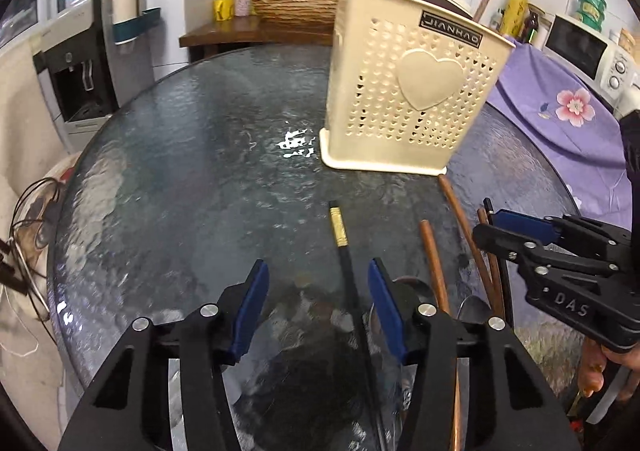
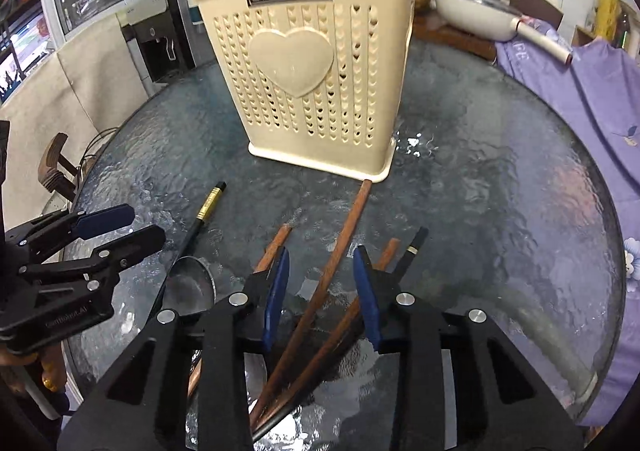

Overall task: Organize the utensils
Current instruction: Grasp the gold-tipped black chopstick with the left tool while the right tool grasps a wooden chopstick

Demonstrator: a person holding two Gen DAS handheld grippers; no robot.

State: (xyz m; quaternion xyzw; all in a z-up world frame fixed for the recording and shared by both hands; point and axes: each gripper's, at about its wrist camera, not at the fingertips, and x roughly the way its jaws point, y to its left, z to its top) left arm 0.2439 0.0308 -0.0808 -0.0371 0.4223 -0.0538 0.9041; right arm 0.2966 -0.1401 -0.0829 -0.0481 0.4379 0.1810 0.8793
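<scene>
A cream perforated utensil holder [image 1: 404, 91] with a heart stands upright on the round glass table [image 1: 180, 171]; it also shows in the right wrist view [image 2: 312, 71]. My left gripper [image 1: 318, 291] is open over a black chopstick with a gold band [image 1: 340, 235]. My right gripper [image 2: 322, 279] is open over brown wooden chopsticks [image 2: 340, 247] lying in a loose pile. A second black chopstick [image 2: 412, 251] and a metal spoon [image 2: 188, 287] lie beside them. Two brown sticks stand inside the holder.
A purple flowered cloth [image 1: 560, 103] covers furniture at the right. A water dispenser [image 1: 76, 67] stands at the left. A wooden shelf with a woven basket [image 1: 292, 5] sits behind the table. A white pan [image 2: 476, 15] lies at the back right.
</scene>
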